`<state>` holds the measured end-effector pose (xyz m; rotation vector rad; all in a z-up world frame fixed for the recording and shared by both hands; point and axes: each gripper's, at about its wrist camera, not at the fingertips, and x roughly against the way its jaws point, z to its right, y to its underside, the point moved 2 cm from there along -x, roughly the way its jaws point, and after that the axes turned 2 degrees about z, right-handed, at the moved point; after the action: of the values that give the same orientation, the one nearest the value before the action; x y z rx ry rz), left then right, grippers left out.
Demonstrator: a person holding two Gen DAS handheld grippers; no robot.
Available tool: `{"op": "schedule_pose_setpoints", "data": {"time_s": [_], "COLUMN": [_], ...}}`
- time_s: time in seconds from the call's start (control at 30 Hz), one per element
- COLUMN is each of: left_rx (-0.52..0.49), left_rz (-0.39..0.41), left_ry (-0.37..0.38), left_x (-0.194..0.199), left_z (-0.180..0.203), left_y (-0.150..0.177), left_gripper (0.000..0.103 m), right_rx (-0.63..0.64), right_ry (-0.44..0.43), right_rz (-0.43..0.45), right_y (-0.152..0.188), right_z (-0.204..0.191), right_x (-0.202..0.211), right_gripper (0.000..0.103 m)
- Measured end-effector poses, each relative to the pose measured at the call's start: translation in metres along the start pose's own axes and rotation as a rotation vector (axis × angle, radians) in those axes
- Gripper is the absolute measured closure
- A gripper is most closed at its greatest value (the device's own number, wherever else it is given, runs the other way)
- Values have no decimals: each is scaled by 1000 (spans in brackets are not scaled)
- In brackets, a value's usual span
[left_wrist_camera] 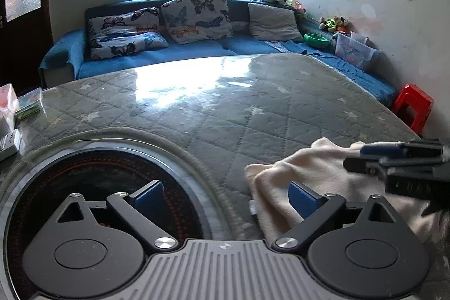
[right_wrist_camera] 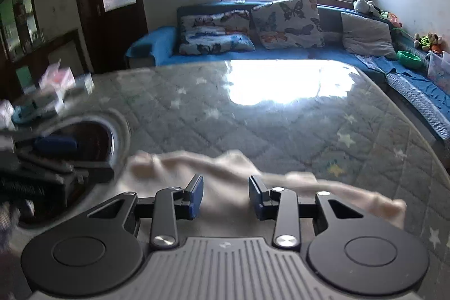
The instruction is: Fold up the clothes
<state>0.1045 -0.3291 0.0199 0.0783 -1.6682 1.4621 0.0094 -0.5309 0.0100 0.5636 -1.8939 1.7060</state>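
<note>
A cream cloth (left_wrist_camera: 315,182) lies crumpled on the quilted grey table cover (left_wrist_camera: 225,108) at the lower right of the left wrist view. My left gripper (left_wrist_camera: 226,198) is open, its right finger over the cloth's left edge. The right gripper shows from the side (left_wrist_camera: 393,162) above the cloth. In the right wrist view the cream cloth (right_wrist_camera: 225,179) spreads under my right gripper (right_wrist_camera: 225,197), which is open with nothing between its fingers. The left gripper shows blurred at the left (right_wrist_camera: 53,159).
A round black heater opening (left_wrist_camera: 92,187) sits in the table at the lower left. Small boxes and a remote (left_wrist_camera: 11,114) lie at the table's left edge. A blue sofa with butterfly cushions (left_wrist_camera: 194,16) stands behind. A red stool (left_wrist_camera: 412,106) is at the right.
</note>
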Motion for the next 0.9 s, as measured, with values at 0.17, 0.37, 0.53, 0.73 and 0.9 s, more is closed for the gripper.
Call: {"op": "schedule_pose_setpoints", "data": {"time_s": [0.17,0.37,0.53,0.73,0.9], "left_rx": [-12,-16,-7,-33,-115], "left_rz": [-3,15,22,32,31], "left_ry": [13,23,44,27,17], "left_x": [4,10,17,23,27], "left_z": [9,13,14,22,38], "left_y": [2,2,4,8,20], "left_gripper": [1,0,0,0,0], "right_rx": [36,62,55,61,64], "right_ry": [26,20,9,35,33], "right_rz": [21,14,31,-11,-39], "right_y": [8,14,17,43,65], "right_z": [-5,-15,-17,-18,-24], "right_x": [8,9,27,53,73], "right_gripper": [67,67,67,67,67]}}
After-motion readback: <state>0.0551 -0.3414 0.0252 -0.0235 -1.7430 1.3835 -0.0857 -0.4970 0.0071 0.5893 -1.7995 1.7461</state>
